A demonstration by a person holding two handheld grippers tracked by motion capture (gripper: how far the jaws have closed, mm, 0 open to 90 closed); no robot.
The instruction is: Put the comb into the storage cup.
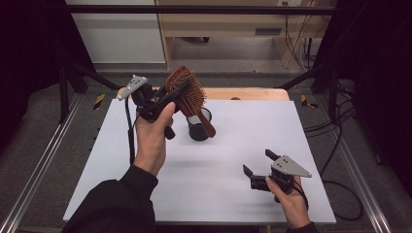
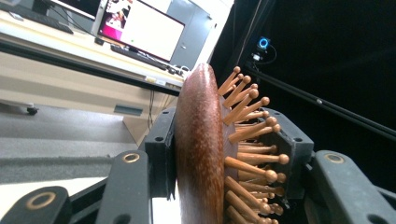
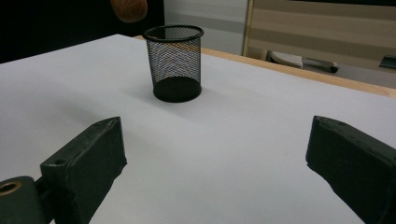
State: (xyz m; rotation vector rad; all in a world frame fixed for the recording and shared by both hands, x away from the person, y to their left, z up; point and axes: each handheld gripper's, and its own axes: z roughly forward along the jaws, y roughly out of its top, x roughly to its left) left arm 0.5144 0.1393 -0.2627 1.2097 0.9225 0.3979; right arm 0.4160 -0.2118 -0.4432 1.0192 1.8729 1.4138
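The left gripper [image 1: 170, 99] is raised above the table [image 1: 243, 145], at about 11 o'clock from the table's middle. Its jaws are closed tight on one wooden brush [image 1: 187, 94]: one jaw presses the smooth back, the other presses into the pegs [image 2: 252, 135]. The brush head points up and its handle slants down, with the tip over the rim of the cup [image 1: 199, 124].

There is one cup, a black mesh one, standing upright a little toward 12 o'clock from the middle of the table. It is well apart from every table edge, and bare white surface lies around it on all sides.

The right gripper [image 1: 260, 165] is low over the table at about 5 o'clock, near the front edge. Its jaws stand wide apart and there is nothing between them. In the right gripper view the cup [image 3: 176, 63] is at 12 o'clock ahead of them, with clear table between.

In total: two grippers, one brush, one cup.
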